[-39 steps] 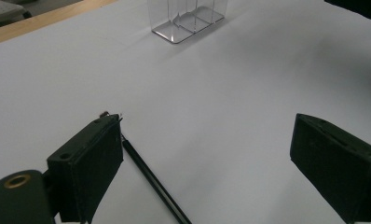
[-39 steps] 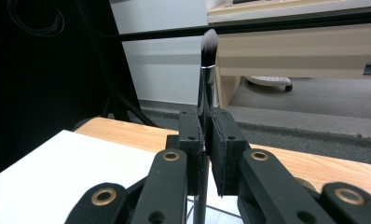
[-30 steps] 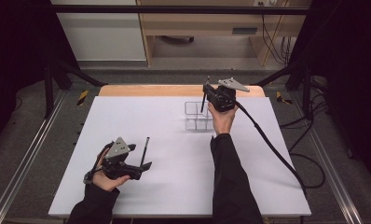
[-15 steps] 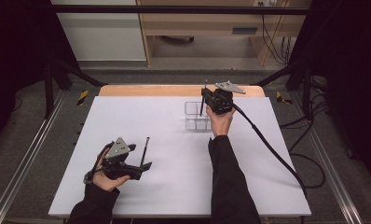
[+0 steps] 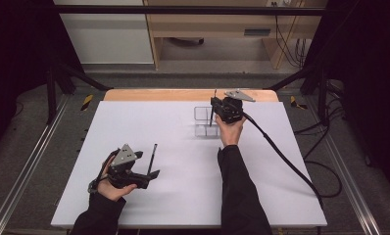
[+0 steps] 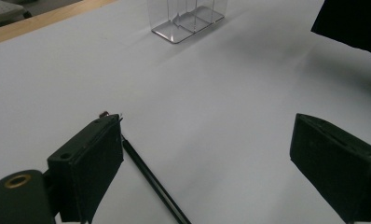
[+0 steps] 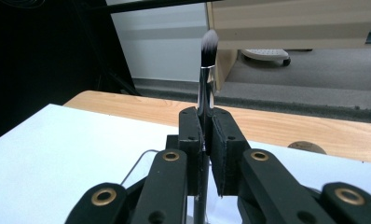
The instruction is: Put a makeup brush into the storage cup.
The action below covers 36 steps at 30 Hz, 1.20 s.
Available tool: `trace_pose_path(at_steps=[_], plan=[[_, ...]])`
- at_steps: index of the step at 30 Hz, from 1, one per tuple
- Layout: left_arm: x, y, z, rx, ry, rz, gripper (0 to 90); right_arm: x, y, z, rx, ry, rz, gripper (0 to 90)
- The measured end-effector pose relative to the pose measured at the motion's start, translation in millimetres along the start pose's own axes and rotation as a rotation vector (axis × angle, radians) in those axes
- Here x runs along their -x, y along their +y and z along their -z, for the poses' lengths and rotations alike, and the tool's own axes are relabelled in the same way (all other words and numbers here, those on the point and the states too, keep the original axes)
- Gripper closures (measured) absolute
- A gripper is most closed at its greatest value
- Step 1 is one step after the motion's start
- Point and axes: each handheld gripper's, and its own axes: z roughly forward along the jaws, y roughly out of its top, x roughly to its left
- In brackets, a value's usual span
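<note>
Right tool (image 5: 213,105): clamped on a black-handled makeup brush (image 7: 207,79), bristles up, over the clear plastic organiser (image 5: 206,121), likely for slotting.
Left tool (image 5: 151,166): jaws apart beside a thin black pencil (image 5: 153,157) on the white worktop (image 5: 183,196).

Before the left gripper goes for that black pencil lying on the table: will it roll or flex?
The pencil looks thin, straight and rigid, so it will probably not flex. It lies flat on the smooth white table right beside one pad of the open left gripper; a sideways nudge could well roll it. Being so slim, it is probably light and may slip unless gripped squarely.
</note>
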Motion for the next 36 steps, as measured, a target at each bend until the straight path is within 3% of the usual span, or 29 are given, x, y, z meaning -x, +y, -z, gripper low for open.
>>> trace_pose_path(at_steps=[20,28,36], plan=[[0.1,-0.2,-0.9,-0.008,0.003,0.002,8.6,5.1,-12.5,0.5,-0.081,-0.031,-0.032,83.3],[0.0,-0.3,-1.2,-0.009,0.008,0.006,8.7,7.9,-11.4,11.9,-0.088,-0.025,-0.032,74.4],[0.5,-0.1,-1.4,-0.012,0.011,0.006,8.7,3.5,-8.4,34.5,-0.073,0.008,-0.008,56.5]])
